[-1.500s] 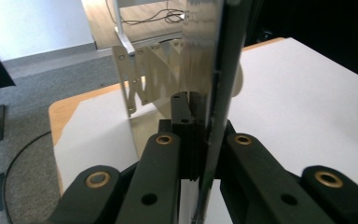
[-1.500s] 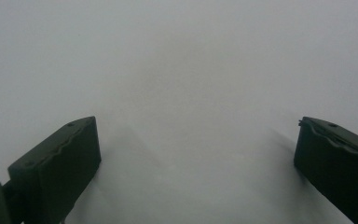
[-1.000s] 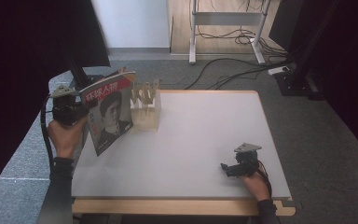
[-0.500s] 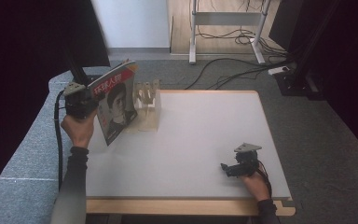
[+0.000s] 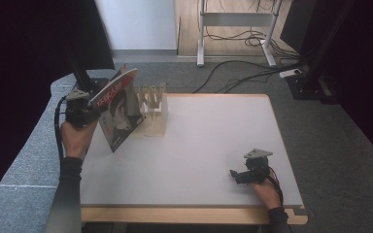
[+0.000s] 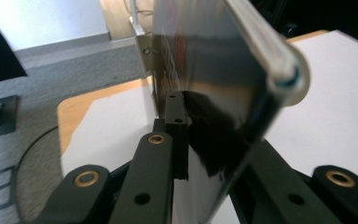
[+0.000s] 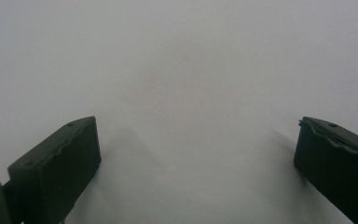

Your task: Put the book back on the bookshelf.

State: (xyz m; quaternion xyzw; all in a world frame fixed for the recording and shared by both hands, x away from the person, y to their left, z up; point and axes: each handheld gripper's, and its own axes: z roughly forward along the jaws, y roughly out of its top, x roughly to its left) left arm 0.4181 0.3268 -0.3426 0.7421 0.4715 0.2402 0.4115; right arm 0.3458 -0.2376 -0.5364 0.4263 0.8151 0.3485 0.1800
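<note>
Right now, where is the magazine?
In the high view, the magazine is at the table's far left, clamped in the left gripper, tilted, just left of the wooden rack.

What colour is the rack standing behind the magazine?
Pale, unfinished wood colour: the rack shows best in the high view, behind the magazine.

White-topped table (image 5: pixel 199 141), wood edged; slatted wooden rack (image 5: pixel 154 110) stood at far left corner.

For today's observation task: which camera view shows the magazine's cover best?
The high view: the magazine, held in the left gripper, faces the camera. The left gripper view gives its blurred edge between the jaws; the right gripper view faces bare table.
</note>
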